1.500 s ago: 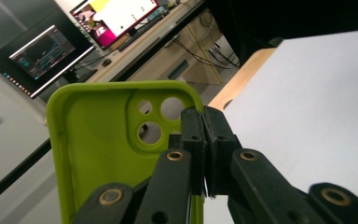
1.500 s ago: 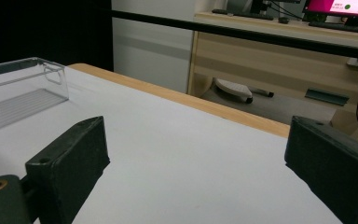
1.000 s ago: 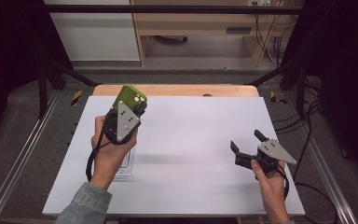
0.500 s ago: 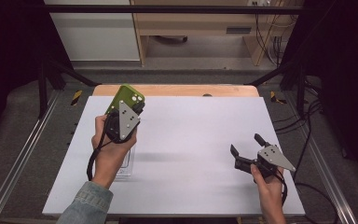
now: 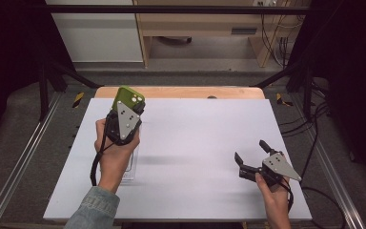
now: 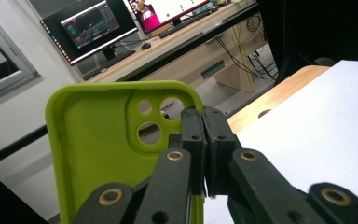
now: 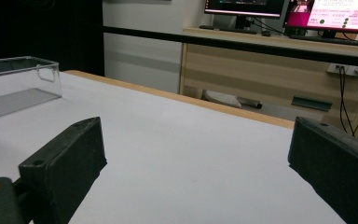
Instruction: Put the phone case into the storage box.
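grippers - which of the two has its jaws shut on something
The left gripper: its jaws pinch the edge of the green phone case. The right gripper has its jaws spread wide with nothing between them.

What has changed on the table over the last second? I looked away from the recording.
The right gripper has slid toward the table's near right corner, fingers open and empty. The left gripper has stayed put, shut on the green phone case, above the clear tray.
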The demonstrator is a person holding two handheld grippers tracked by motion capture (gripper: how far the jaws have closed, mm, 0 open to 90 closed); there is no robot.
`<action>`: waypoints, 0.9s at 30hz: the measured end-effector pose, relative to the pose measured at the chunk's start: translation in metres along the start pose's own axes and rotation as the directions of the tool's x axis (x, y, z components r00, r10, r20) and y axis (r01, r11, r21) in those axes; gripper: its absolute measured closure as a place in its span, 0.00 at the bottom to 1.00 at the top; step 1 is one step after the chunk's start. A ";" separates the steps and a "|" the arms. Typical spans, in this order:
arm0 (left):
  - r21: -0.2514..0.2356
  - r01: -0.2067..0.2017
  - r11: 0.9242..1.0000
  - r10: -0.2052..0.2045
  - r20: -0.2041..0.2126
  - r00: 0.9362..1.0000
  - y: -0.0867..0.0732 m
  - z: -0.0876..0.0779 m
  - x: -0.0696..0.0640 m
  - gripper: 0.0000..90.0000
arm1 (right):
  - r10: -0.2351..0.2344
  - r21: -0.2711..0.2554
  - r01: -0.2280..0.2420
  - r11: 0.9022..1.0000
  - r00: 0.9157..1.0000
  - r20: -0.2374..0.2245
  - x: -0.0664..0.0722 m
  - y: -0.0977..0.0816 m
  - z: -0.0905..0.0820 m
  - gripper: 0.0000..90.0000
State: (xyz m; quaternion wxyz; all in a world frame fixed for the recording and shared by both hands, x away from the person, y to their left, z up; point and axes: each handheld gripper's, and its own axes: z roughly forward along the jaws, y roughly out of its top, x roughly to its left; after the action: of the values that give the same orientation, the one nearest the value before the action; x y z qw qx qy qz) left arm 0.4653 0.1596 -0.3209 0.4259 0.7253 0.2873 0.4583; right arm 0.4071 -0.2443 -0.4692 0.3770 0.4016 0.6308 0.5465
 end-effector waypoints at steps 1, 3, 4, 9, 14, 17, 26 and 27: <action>0.001 0.006 1.000 -0.006 -0.003 1.000 0.000 0.000 0.001 0.97 | -0.003 -0.001 0.003 1.000 1.000 -0.002 0.000 0.000 -0.001 0.05; 0.003 0.031 1.000 -0.031 -0.004 1.000 -0.001 0.001 0.002 0.97 | -0.005 -0.004 0.005 1.000 1.000 -0.001 0.000 0.000 -0.002 0.04; 0.004 0.047 0.999 -0.047 -0.004 0.999 -0.002 0.002 0.003 0.97 | 0.000 -0.007 0.000 1.000 1.000 0.001 -0.001 0.000 -0.003 0.04; 0.007 0.092 0.996 -0.092 -0.002 0.996 -0.003 0.004 0.007 0.97 | 0.004 -0.014 -0.004 1.000 1.000 -0.003 -0.003 0.001 -0.006 0.04; 0.012 0.114 0.993 -0.114 0.003 0.994 -0.002 0.006 0.008 0.97 | 0.010 -0.019 -0.010 1.000 1.000 0.000 -0.004 0.000 -0.008 0.04; 0.010 0.122 0.993 -0.122 0.000 0.993 -0.001 0.007 0.009 0.97 | 0.016 -0.022 -0.016 1.000 1.000 0.000 -0.005 0.000 -0.008 0.04; 0.003 0.127 0.992 -0.127 0.006 0.992 0.003 0.007 0.015 0.97 | 0.022 -0.029 -0.022 0.999 1.000 -0.001 -0.003 0.001 -0.008 0.04; 0.000 0.133 0.991 -0.133 0.006 0.991 0.003 0.007 0.016 0.97 | 0.023 -0.029 -0.023 0.999 1.000 -0.001 -0.003 0.001 -0.008 0.04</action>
State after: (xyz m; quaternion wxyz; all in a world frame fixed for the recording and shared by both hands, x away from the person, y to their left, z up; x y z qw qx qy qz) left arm 0.4784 0.1684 -0.3133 0.4566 0.7059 0.3334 0.4267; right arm 0.4014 -0.2501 -0.4672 0.3761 0.4032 0.6183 0.5601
